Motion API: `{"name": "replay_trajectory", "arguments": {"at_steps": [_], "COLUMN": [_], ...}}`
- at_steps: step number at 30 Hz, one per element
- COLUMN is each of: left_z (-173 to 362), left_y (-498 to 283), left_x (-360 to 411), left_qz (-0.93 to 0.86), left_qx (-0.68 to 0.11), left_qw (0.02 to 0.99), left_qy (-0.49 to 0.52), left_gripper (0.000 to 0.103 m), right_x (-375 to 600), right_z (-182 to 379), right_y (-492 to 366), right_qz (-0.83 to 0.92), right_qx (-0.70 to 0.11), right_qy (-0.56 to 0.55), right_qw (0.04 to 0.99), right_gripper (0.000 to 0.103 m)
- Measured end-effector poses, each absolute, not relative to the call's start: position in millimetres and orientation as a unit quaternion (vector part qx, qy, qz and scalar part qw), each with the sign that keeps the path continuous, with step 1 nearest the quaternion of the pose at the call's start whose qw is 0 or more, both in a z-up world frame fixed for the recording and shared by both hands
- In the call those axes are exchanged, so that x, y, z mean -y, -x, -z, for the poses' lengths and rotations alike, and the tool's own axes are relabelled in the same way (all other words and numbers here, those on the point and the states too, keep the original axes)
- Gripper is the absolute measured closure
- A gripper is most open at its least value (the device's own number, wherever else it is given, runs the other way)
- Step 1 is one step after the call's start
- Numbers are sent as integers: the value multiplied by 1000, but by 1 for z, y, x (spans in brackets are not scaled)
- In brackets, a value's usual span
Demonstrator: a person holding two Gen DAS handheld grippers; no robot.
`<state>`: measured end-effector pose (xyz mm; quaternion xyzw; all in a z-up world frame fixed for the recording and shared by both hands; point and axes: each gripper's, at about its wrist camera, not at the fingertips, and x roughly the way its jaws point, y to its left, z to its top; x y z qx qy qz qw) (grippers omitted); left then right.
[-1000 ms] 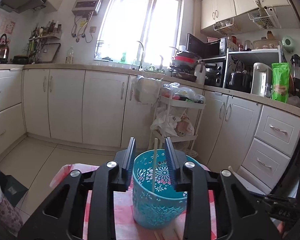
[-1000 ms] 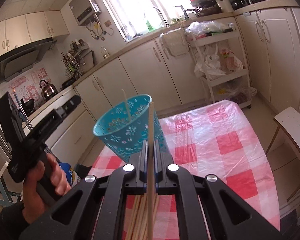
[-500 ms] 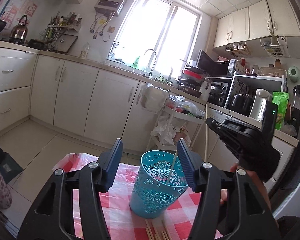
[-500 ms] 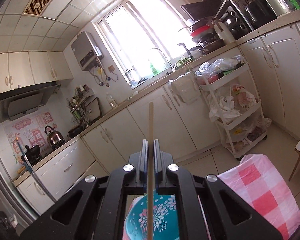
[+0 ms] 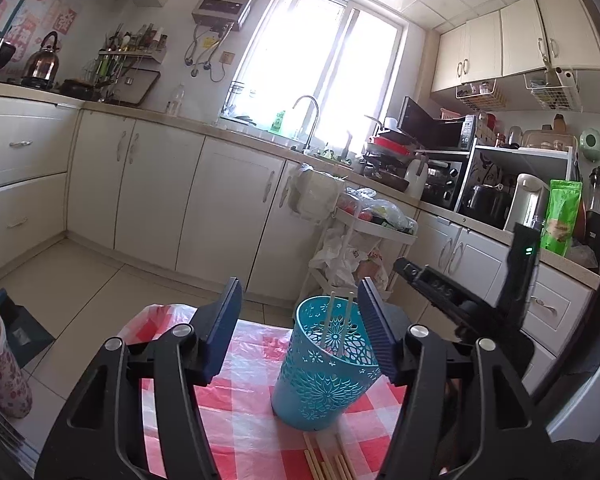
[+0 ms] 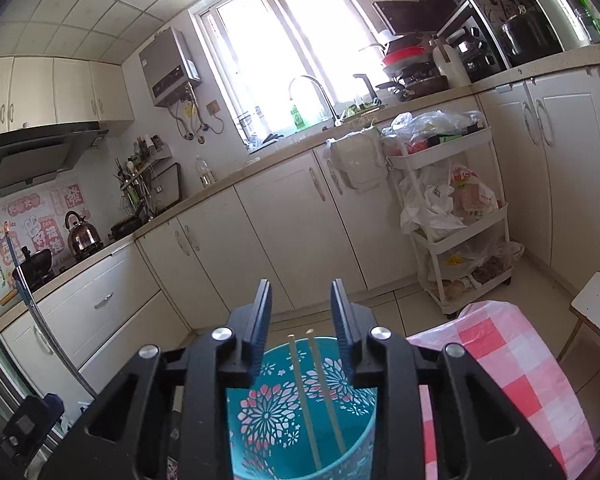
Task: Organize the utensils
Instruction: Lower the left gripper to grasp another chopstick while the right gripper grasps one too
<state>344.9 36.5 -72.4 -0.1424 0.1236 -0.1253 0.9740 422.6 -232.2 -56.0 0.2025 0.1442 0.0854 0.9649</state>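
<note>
A turquoise cut-out holder cup [image 5: 324, 364] stands on the red-and-white checked tablecloth [image 5: 244, 408]. Two wooden chopsticks [image 5: 338, 326] lean inside it. Several more chopsticks [image 5: 328, 466] lie on the cloth in front of the cup. My left gripper [image 5: 300, 320] is open and empty, its jaws wide apart just short of the cup. My right gripper [image 6: 301, 316] is open and empty right above the cup [image 6: 300, 408], looking down at the two chopsticks [image 6: 314, 392] inside. The right gripper's body [image 5: 460, 304] shows at the right of the left wrist view.
White kitchen cabinets [image 5: 220, 204] and a counter with sink run behind the table. A white trolley [image 5: 364, 248] with bags stands beyond the table's far edge. A white stool [image 6: 596, 308] is at the right. A patterned container [image 5: 0, 372] stands left of the table.
My right gripper carried one chopstick up over the cup, opened and let it drop in; the cup now holds two. My left gripper opened wider and drew back from the cup.
</note>
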Motion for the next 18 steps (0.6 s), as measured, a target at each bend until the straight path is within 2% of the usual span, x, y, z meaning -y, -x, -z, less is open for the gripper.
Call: {"name": "replay_trajectory", "arguments": {"at_steps": [4,7,11,14,18], "left_z": [84,110,153,178,193], "left_y": [-346,-343,-342,-342,-339], "left_x": [-36,-34,-15,-4,-4], "left_qz": [125,124,136,140,132], "left_qx": [-171,-239,-330,-374,-394], "left_qw": [968,954,926,910,904], "left_qy": [135,135,122,109,102], "left_gripper": [45,45,45,45,45], "right_x": [250,253,240,224,207], "right_z": [56,87,151,171,193], "right_y": [-363,-329,-327,-331,-341], "right_qz": [-89,-95,-125,-134,-127], "right_qx": [-149,-232,-395,-437,-467], "right_qy": [-185,-157,-132,-97,-70], "right_qw": [967,955,901,884,872], "right_gripper": [71,71,86,86,88]}}
